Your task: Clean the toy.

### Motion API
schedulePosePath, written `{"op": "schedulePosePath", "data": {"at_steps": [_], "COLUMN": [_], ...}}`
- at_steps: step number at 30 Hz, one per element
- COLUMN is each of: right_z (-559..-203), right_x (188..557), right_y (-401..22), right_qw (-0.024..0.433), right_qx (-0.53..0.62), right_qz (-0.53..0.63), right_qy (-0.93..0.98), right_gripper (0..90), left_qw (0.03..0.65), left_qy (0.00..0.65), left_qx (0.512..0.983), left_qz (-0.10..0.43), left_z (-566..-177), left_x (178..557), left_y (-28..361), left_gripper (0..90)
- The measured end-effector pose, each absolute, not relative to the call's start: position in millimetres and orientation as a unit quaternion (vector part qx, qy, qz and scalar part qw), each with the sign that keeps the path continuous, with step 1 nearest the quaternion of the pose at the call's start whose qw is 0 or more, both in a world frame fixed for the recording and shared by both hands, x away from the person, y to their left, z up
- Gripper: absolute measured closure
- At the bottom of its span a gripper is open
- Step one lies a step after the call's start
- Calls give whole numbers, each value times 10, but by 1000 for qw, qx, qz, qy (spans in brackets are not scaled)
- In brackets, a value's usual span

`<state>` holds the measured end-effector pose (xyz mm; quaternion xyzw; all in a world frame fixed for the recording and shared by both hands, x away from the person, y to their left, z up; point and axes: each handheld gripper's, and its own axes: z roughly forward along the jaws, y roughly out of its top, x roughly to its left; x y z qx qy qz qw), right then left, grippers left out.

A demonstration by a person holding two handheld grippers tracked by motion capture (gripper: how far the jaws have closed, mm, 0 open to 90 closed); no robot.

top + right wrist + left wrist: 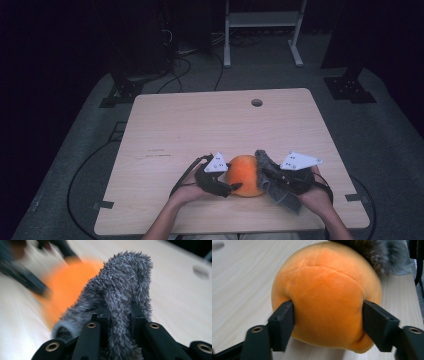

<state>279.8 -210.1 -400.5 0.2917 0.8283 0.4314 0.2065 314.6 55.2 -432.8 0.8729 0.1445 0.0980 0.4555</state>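
The left tongs (227, 186) are clamped on an orange plush ball (244, 174), their two black jaws pressing into its soft sides so that the fabric dents at each pad, as the left gripper view makes plain; the ball (325, 297) rests on the pale wooden bench (200, 125) directly ahead of those tongs. The right tongs (120, 315) are closed tight on a strip of grey furry cloth (125, 282), which bunches up between the jaws and rises ahead of them. In the high view the cloth (265, 165) drapes over the ball's side nearest the right tongs (267, 172) and hangs down beneath them. The ball sits between the two tongs, touching both the cloth and the left jaws.
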Motion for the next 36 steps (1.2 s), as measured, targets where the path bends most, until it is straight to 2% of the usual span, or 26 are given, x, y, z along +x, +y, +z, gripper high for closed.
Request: {"op": "schedulePosePath", "data": {"at_steps": [3,5,7,8,9,11,14,17,20,26,31,36], "right_z": [-3888,-3969,-4054,-4069,-4084,-4066,-3981,-3837,-3753,-3851,-3801,-3907], "right_x": [2731,2757,2799,2806,2817,2824,2811,2716,2639,2711,2629,2715], "right_y": [-1896,-1844,-1904,-1919,-1931,-1950,-2011,-1971,-1852,-1974,-1892,-1953], "right_qw": [215,225,198,191,191,201,215,229,220,244,223,228], "right_qx": [250,248,263,264,265,268,274,259,235,259,236,253], "right_qz": [424,403,421,426,424,414,406,408,421,378,410,395], "right_qy": [843,852,845,844,844,846,845,845,848,855,852,853], "right_gripper": [744,744,745,745,745,744,744,745,746,747,746,746], "left_qw": [455,458,440,443,450,468,481,482,472,475,461,446], "left_qy": [112,124,171,190,190,179,171,151,128,126,116,119], "left_qx": [877,874,878,874,871,862,855,857,863,862,868,876], "left_qz": [110,104,79,57,59,72,88,106,128,127,145,143], "left_z": [-4268,-4285,-4357,-4404,-4418,-4388,-4334,-4274,-4231,-4263,-4247,-4290], "left_x": [3080,3102,3178,3212,3210,3177,3137,3082,3006,3002,2975,2988], "left_y": [501,526,512,496,491,498,483,430,349,363,310,349], "left_gripper": [305,232,75,61,79,215,300,321,323,325,324,332]}}
